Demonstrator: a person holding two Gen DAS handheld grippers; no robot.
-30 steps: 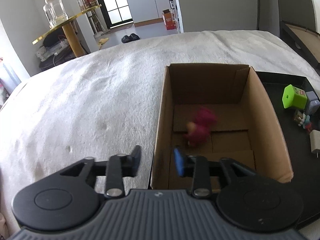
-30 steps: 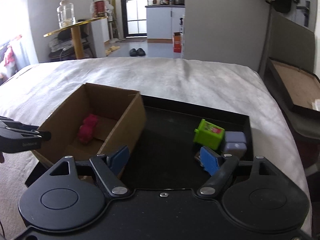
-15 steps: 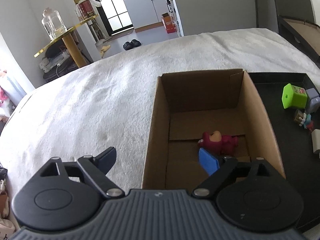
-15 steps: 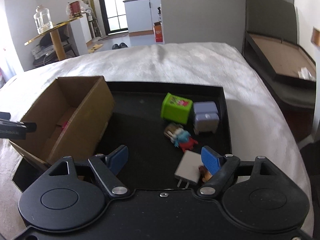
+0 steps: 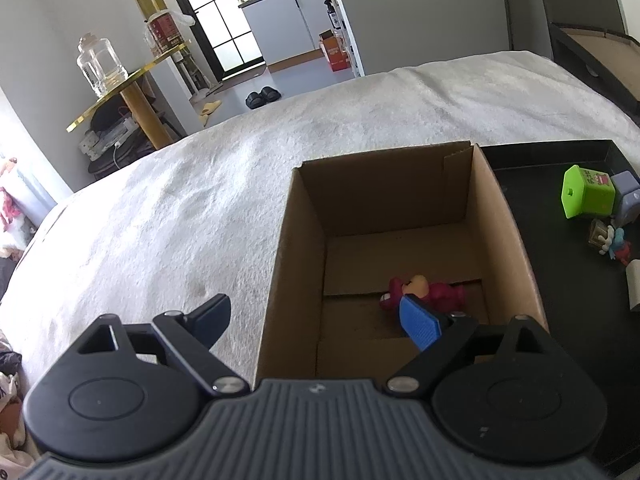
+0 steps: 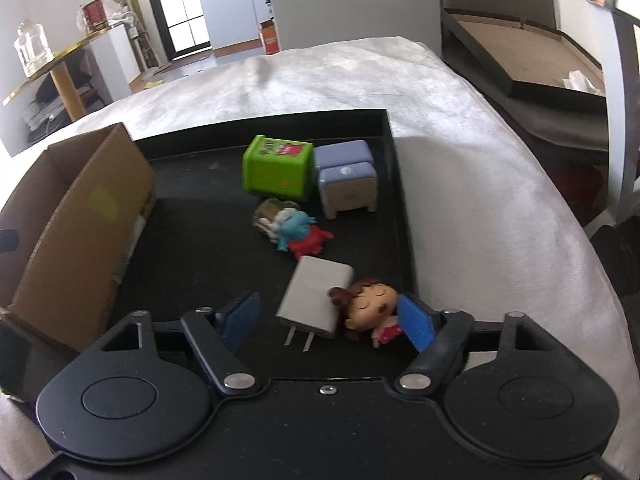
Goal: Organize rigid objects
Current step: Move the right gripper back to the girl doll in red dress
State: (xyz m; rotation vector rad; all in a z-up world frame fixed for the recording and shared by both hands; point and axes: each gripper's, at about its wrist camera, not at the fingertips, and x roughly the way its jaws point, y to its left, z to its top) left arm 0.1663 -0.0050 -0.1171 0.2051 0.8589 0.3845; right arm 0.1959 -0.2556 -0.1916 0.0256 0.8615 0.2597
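A brown cardboard box stands on the bed, also in the right wrist view. A pink toy figure lies on its floor. My left gripper is open and empty, straddling the box's near left wall. My right gripper is open over the black tray. A white charger plug and a brown-haired doll lie between its fingers. Further back lie a blue and red figure, a green cube and a lilac-grey block.
The box and tray rest on a white bedspread. A gold side table with a glass jar stands at the far left. A dark framed board lies off the bed's right side.
The pink toy dropped from my left gripper into the box and settled on its floor; the left jaws opened wide. My right gripper swung right over the tray, bringing the plug and doll between its fingers.
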